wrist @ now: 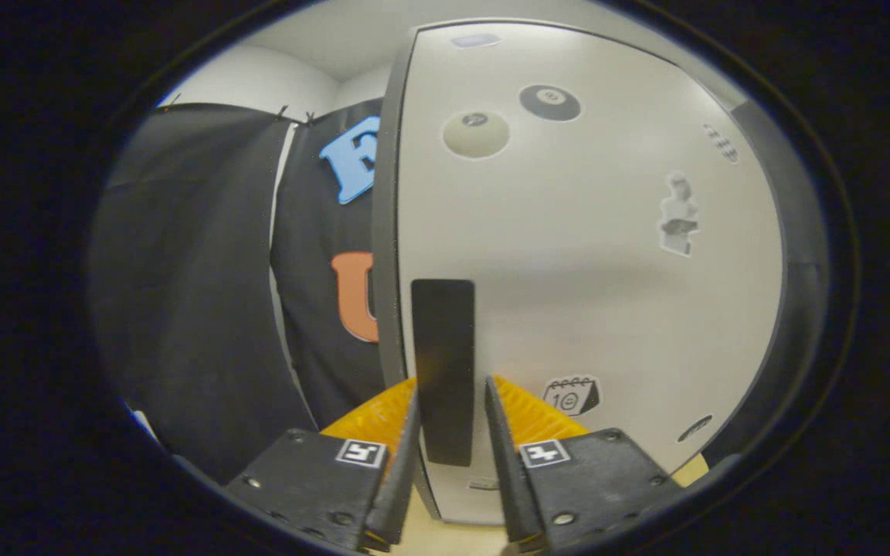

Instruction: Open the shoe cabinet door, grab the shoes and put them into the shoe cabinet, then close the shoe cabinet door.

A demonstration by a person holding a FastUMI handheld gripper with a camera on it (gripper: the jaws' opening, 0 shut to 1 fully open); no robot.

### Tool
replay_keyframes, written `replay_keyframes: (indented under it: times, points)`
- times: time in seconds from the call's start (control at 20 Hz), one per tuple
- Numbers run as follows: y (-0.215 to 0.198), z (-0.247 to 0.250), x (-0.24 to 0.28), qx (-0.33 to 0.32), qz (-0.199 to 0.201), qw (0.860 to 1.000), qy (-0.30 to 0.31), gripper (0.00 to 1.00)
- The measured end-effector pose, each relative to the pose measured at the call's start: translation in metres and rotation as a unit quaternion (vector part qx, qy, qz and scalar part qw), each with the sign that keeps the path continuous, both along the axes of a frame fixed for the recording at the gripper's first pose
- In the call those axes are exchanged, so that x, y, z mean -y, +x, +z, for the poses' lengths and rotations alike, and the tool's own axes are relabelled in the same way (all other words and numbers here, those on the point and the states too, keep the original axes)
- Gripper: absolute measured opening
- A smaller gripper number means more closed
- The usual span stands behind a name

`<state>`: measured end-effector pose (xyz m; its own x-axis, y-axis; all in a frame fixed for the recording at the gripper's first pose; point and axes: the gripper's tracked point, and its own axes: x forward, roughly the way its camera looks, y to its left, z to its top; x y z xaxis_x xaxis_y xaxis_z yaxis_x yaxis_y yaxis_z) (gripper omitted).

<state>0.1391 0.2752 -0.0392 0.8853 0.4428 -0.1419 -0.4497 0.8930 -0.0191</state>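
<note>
Right between my fingers sits the dark handle (443,371) of the shoe cabinet door (584,255), a flat upright strip near the door's left edge. My gripper (449,421) is parted, one finger on each side of the strip, and I can't tell if either touches it, so no squeeze yet. It looks stiff and smooth, probably slick, so I'd pinch it mid-length. The door seems light, a rigid panel dotted with stickers (476,133). Beyond its edge hangs the booth's black cloth (198,293).
</note>
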Motion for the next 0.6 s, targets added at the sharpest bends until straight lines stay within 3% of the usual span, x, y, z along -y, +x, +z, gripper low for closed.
replay_keyframes:
  times: [0.05, 0.2, 0.6]
  points:
    - [-0.002, -0.002, 0.002, -0.004, -0.004, 1.000, -0.004, 0.35]
    - [-0.008, -0.002, 0.004, -0.006, 0.006, 1.000, 0.001, 0.28]
    - [-0.068, 0.004, 0.032, -0.001, 0.082, 0.997, 0.009, 0.28]
